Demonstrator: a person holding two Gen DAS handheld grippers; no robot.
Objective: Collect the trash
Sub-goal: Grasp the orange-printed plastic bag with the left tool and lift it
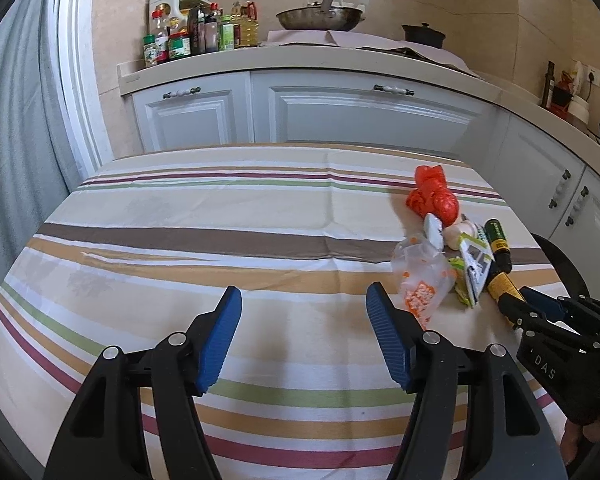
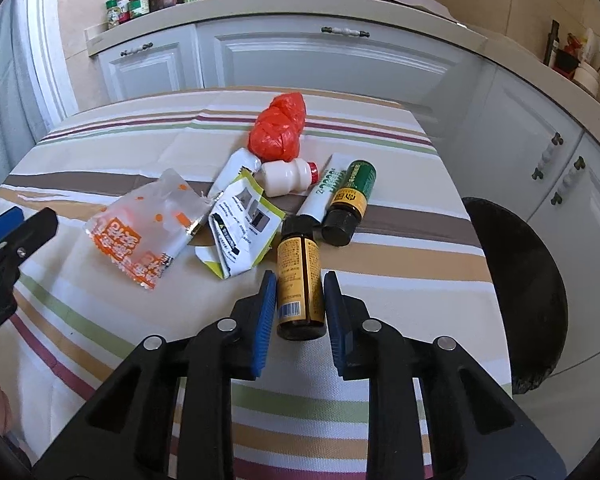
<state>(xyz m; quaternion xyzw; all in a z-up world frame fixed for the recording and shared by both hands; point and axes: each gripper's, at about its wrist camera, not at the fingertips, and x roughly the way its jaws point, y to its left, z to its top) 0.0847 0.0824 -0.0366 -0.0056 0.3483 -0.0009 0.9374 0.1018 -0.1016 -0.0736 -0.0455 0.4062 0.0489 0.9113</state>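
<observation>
Trash lies on the striped tablecloth (image 2: 400,264): a red plastic bag (image 2: 278,128), a small white bottle (image 2: 290,178), a white tube (image 2: 326,192), a green-labelled brown bottle (image 2: 350,202), a yellow-labelled brown bottle (image 2: 300,280), a folded leaflet (image 2: 240,236) and an orange-printed clear wrapper (image 2: 148,236). My right gripper (image 2: 300,280) has its blue pads around the yellow-labelled bottle, which lies on the cloth. My left gripper (image 1: 303,300) is open and empty above the cloth, left of the wrapper (image 1: 420,280). The right gripper also shows in the left wrist view (image 1: 540,312).
A black bin (image 2: 520,288) stands just off the table's right edge. White cabinets (image 1: 308,116) and a counter with bottles (image 1: 188,32), a wok (image 1: 320,16) and a pot run behind the table. A grey curtain (image 1: 16,140) hangs on the left.
</observation>
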